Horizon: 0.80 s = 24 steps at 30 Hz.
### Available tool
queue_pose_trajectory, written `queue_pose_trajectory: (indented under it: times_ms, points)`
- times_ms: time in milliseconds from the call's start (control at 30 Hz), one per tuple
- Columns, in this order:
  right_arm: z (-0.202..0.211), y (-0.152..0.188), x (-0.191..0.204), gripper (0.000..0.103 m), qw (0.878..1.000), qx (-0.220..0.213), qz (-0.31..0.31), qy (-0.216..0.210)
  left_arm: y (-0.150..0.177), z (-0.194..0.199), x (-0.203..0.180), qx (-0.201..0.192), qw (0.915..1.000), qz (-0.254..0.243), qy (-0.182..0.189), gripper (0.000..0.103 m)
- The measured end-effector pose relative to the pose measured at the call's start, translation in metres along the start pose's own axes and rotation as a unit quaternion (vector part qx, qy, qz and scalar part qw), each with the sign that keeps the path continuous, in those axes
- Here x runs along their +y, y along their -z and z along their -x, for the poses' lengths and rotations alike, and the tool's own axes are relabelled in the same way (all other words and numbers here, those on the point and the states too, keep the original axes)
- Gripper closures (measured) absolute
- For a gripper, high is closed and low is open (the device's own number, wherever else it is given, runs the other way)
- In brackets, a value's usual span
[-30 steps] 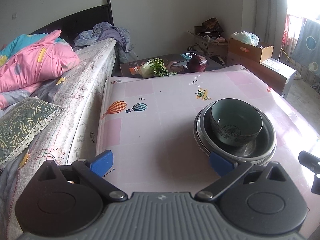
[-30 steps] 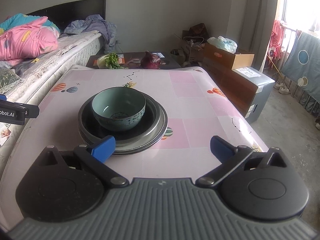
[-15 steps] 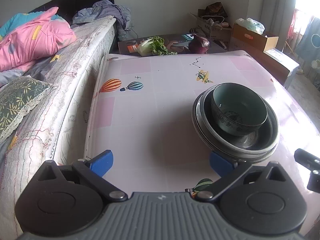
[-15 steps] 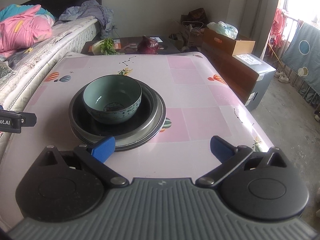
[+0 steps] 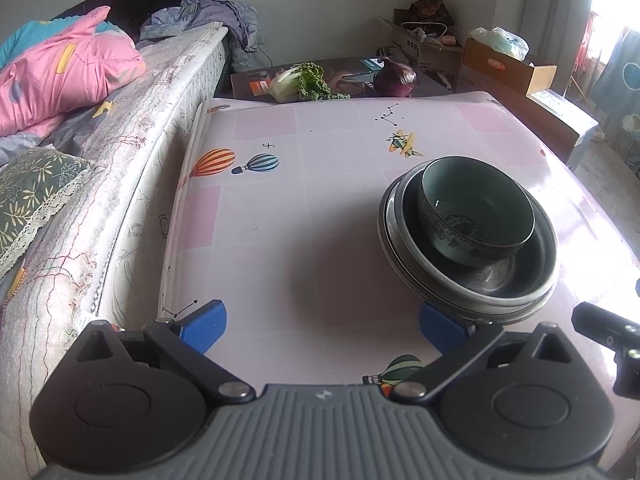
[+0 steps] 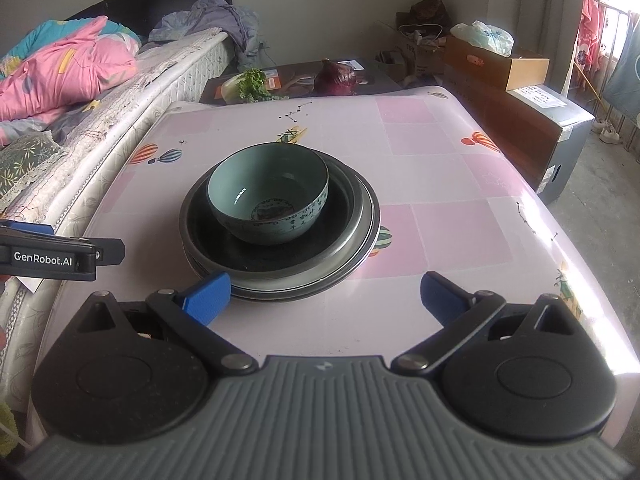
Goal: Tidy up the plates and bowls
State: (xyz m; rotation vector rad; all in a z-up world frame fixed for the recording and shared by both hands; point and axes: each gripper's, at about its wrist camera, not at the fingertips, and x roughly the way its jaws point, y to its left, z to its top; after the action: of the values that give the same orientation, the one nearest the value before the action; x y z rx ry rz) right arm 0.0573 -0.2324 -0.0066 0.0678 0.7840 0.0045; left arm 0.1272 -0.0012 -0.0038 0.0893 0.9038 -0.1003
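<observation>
A pale green bowl (image 6: 268, 192) stands upright inside a stack of dark metal plates (image 6: 348, 240) in the middle of the pink patterned table (image 6: 440, 224). In the left wrist view the same bowl (image 5: 476, 212) and plates (image 5: 532, 280) lie to the right. My left gripper (image 5: 322, 322) is open, near the table's front edge, its right fingertip just short of the plates' rim. My right gripper (image 6: 324, 300) is open too, with its left fingertip close to the plates' near rim. Nothing is held by either.
A bed with a mattress (image 5: 120, 160) and pink quilt (image 5: 60, 80) runs along the table's left side. Behind the table a low dark stand holds a cabbage (image 6: 248, 84) and a red onion (image 6: 336, 78). Cardboard boxes (image 6: 496, 64) stand at the right.
Both grippers have drawn back and risen a little from the stack, then the right one tilted back up. The bowl and plates have not moved. Both stay open.
</observation>
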Motion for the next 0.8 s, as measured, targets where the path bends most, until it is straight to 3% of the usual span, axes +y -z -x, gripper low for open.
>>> queue_pose_trajectory:
  times_ms: [800]
  points:
    - [-0.0060,0.0027,-0.0051,0.001,1.000,0.009,-0.014,-0.006,0.0013,0.0001,-0.0108,0.003,0.9999,-0.009,0.005,0.000]
